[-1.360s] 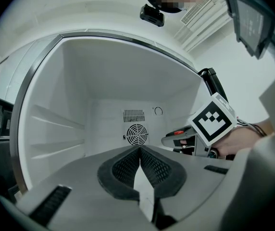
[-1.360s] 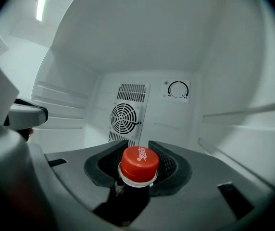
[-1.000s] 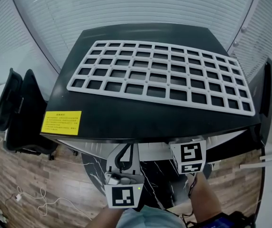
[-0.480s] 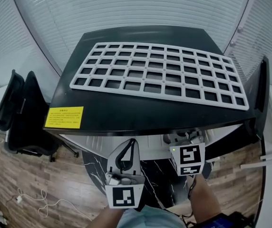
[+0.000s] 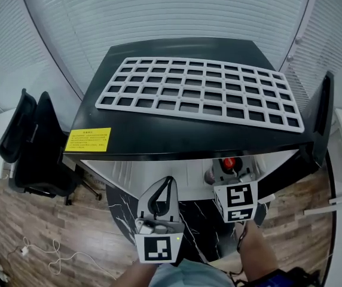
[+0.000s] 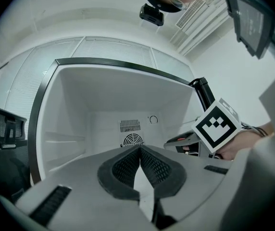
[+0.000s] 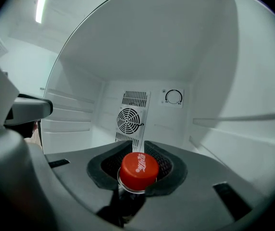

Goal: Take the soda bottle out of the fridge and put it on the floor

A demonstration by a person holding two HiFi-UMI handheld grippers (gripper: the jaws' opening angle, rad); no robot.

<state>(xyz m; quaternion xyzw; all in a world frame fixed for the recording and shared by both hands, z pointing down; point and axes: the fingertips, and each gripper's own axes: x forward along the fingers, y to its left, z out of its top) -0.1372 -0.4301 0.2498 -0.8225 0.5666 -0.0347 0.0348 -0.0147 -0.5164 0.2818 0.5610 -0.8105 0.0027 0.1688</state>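
Observation:
The soda bottle shows its red cap point(image 7: 139, 170) and clear neck between the pads of my right gripper point(image 7: 138, 150), whose jaws have just been closing on the neck below the cap. From the head view the cap point(image 5: 228, 162) sits just outside the front edge of the black fridge point(image 5: 177, 137), at the tip of my right gripper point(image 5: 226, 172). My left gripper point(image 5: 167, 181) hangs to its left, shut with nothing in it point(image 6: 140, 149). The bottle's body is hidden.
The fridge's white inside point(image 6: 104, 129) looks bare, with a fan grille point(image 7: 129, 121) on the back wall. Its door point(image 5: 321, 118) stands open at the right. A white grid point(image 5: 201, 91) lies on top. An office chair point(image 5: 30, 142) stands left on the wood floor point(image 5: 39, 232).
Both grippers have drawn back from the fridge opening toward me. The red cap, hidden under the fridge's top edge before, now shows in front of it.

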